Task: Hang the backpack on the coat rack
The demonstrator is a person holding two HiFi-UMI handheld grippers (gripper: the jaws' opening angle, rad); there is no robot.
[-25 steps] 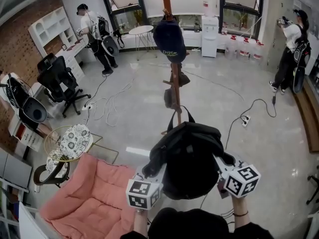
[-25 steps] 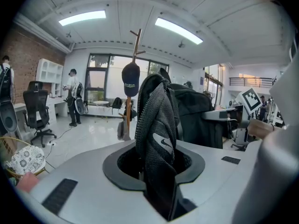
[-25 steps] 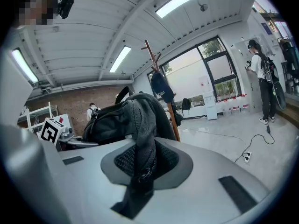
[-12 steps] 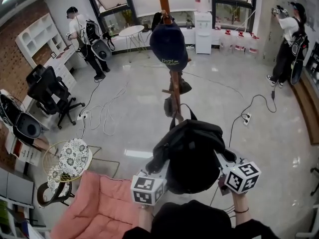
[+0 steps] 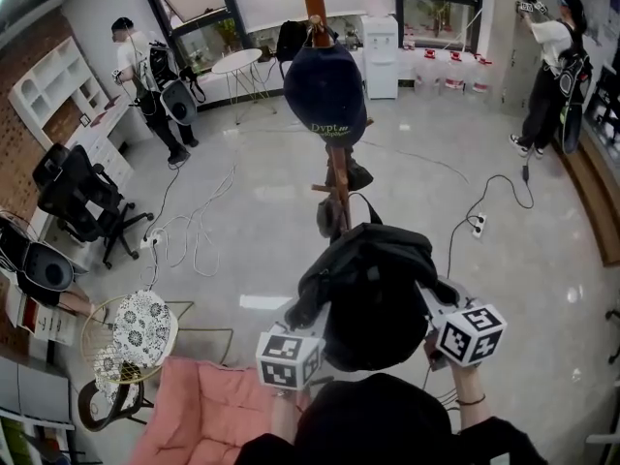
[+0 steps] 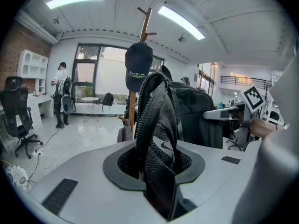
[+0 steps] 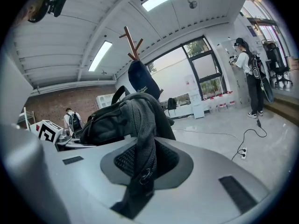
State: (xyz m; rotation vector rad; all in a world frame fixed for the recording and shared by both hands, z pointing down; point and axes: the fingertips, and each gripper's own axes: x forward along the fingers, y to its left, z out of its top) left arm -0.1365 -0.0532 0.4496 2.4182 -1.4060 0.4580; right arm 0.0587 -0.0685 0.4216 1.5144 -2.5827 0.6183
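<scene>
Backpack [image 5: 373, 294] is hanging in the air between the two hands, close in front of the person. The left tongs [image 6: 156, 176] are pinching a mesh shoulder strap [image 6: 159, 134], jaws narrowed onto it; the right tongs [image 7: 139, 171] are gripping another strap [image 7: 142, 134] the same way. The coat rack [image 5: 334, 177] is standing straight ahead, just beyond the load, its pole upright and lying a little to the left-tongs side of the midline, so that hand is looking slightly nearer. The top carry loop [image 5: 354, 211] is pointing toward the pole. A cap [image 5: 325, 90] is occupying one peg; the bare pegs [image 6: 145, 20] are sitting well above the loop, so the coming move is probably calling for a lift forward and up.
</scene>
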